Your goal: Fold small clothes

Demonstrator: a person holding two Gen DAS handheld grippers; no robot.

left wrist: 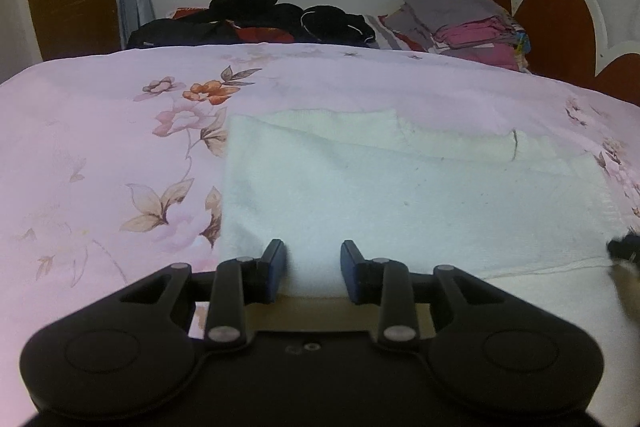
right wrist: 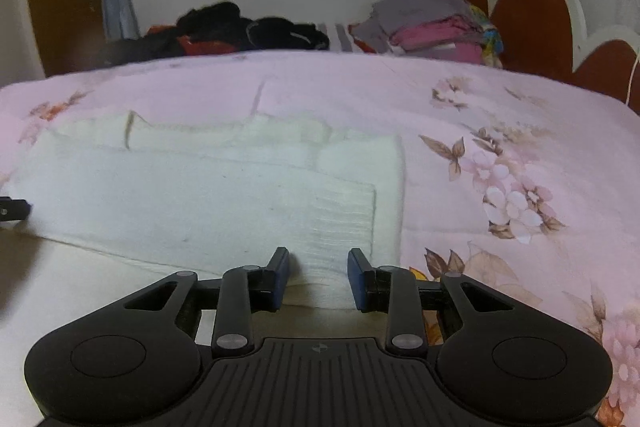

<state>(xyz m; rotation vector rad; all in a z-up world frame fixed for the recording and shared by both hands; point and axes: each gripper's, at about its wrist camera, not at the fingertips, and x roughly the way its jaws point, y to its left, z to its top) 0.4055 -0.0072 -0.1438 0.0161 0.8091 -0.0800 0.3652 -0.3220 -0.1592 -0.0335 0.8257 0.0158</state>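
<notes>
- White garment (left wrist: 400, 195): thick knit cloth, nubbly, matt; ribbed band at one end (right wrist: 344, 219).
- Bedspread (left wrist: 100, 147): smooth thin cloth, floral print, faint sheen.
- Left gripper (left wrist: 313, 269): matt black plastic, metal pivot pins.
- Headboard (right wrist: 528, 23): brown panels, smooth.

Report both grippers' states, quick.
Left gripper: closed on the near edge of the white garment.
Right gripper: closed on the same garment's near edge.
</notes>
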